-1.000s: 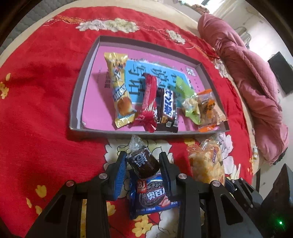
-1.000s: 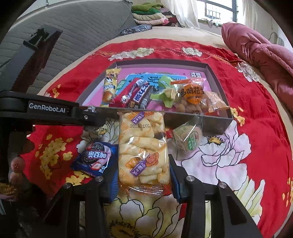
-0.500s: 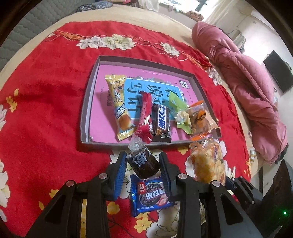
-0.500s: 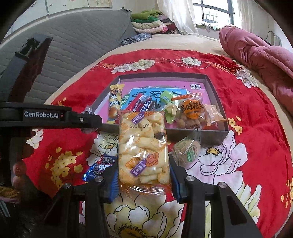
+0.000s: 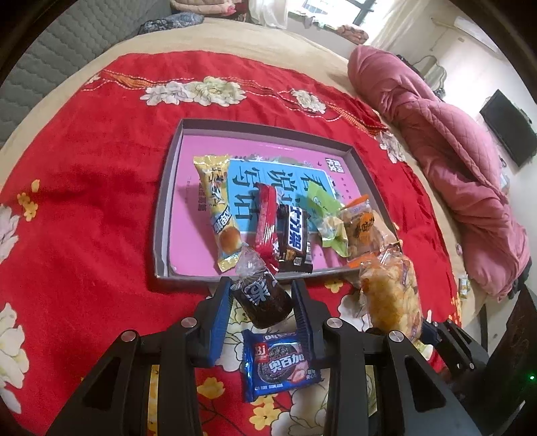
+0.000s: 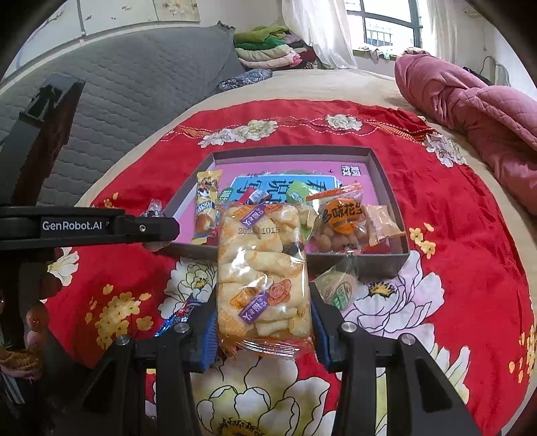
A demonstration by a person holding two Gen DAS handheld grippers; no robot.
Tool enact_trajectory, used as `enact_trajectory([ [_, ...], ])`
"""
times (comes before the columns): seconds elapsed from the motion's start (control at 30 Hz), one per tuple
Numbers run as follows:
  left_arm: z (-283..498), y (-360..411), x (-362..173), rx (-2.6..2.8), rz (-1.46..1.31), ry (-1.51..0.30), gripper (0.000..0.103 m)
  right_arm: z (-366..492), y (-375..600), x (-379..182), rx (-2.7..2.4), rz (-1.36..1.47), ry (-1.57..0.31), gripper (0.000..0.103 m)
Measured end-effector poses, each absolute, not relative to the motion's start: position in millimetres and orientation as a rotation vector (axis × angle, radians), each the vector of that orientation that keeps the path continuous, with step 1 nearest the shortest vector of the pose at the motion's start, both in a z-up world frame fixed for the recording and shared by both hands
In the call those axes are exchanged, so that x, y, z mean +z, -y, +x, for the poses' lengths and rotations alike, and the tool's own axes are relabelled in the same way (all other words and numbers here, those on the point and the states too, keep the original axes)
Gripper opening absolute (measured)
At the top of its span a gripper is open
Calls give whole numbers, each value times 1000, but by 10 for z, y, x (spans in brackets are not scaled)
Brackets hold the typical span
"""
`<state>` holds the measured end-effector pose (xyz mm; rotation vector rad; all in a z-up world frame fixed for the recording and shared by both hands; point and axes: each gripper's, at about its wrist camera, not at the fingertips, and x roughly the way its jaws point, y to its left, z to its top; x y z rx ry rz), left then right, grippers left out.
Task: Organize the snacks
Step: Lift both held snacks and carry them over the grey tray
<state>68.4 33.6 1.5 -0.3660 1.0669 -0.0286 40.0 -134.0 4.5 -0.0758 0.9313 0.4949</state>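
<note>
Bright window (image 6: 386,33) daylight, fisheye-warped edges, perhaps slightly soft.

Ahead of me daylight pours through a curtained window (image 6: 391,32) onto a bed (image 6: 335,82) with a grey quilted headboard (image 6: 141,84), folded clothes (image 6: 268,48) and a crumpled pink quilt (image 6: 470,107)

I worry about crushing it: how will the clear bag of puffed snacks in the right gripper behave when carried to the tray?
The bag of puffed snacks looks airy, so probably light for its size. Its thin clear film crinkles at the sealed end, so it may flex or slip in the right gripper. The puffs look brittle; a hard squeeze could break them.
</note>
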Motion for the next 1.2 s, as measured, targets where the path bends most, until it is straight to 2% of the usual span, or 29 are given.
enact_trajectory([
  [1.2,963,-317,192,-36,-347,-1016,37,817,1414,373,422,-20,-836,46],
])
